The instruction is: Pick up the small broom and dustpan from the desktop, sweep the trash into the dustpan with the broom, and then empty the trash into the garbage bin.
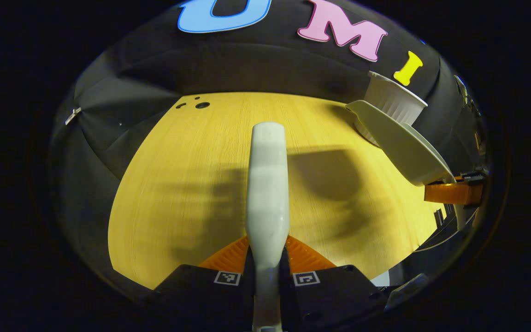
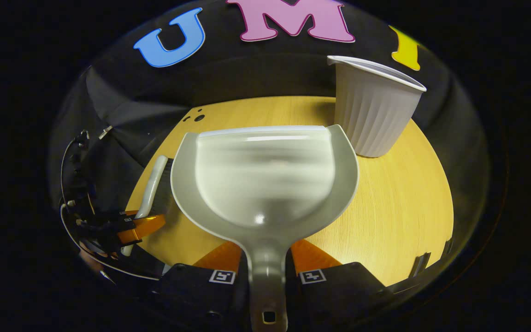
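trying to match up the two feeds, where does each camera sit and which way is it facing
Left gripper view: rides the left gripper, looking along the broom it grips, across the table.
Right gripper view: rides the right gripper, looking over the dustpan it grips, toward the bin.
Both share table, bin, broom, dustpan.

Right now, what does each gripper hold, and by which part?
The left gripper grips the broom by its handle; the right gripper grips the dustpan by its handle's neck.

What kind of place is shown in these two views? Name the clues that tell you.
Probably a staged booth for tabletop cleaning practice: a wooden desktop backed by black cloth, a ribbed white garbage bin standing on it, and a dustpan held over it.
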Action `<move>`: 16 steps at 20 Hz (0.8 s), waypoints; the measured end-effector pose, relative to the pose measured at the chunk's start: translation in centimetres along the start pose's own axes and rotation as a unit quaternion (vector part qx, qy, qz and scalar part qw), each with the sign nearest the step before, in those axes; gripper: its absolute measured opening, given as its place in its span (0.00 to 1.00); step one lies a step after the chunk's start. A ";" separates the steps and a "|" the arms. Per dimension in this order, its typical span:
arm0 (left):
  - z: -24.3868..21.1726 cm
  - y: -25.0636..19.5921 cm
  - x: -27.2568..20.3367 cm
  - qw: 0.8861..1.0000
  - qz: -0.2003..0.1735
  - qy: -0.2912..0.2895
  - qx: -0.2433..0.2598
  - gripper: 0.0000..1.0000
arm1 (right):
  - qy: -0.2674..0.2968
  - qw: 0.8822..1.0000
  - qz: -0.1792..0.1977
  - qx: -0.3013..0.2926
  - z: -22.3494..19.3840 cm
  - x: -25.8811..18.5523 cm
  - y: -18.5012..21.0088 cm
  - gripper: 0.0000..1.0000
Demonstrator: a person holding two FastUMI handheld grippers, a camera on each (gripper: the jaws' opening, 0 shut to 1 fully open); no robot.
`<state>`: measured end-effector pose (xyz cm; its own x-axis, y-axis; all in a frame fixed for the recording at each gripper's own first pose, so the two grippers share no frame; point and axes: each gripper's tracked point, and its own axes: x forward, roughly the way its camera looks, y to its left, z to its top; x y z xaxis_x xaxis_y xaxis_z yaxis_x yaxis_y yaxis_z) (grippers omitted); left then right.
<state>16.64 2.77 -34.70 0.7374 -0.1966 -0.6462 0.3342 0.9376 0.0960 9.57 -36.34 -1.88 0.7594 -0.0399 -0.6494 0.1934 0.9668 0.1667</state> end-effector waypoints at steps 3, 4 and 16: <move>0.1 0.0 2.3 0.999 0.015 0.030 0.004 0.27 | 0.026 1.000 -0.014 0.004 -1.6 3.5 -1.7 0.35; -0.1 0.0 3.1 0.999 0.020 0.039 0.006 0.27 | 0.033 0.999 -0.018 0.005 -2.0 4.6 -2.2 0.39; -0.9 0.1 6.1 0.991 0.096 0.091 0.000 0.29 | 0.104 0.994 -0.011 -0.025 -5.5 9.2 -5.0 0.41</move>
<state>20.61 1.92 -39.28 0.6695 0.0403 -0.7417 0.1977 0.9528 0.2303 12.21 -40.13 -12.74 0.6092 -0.0122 -0.7929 0.1728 0.9779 0.1177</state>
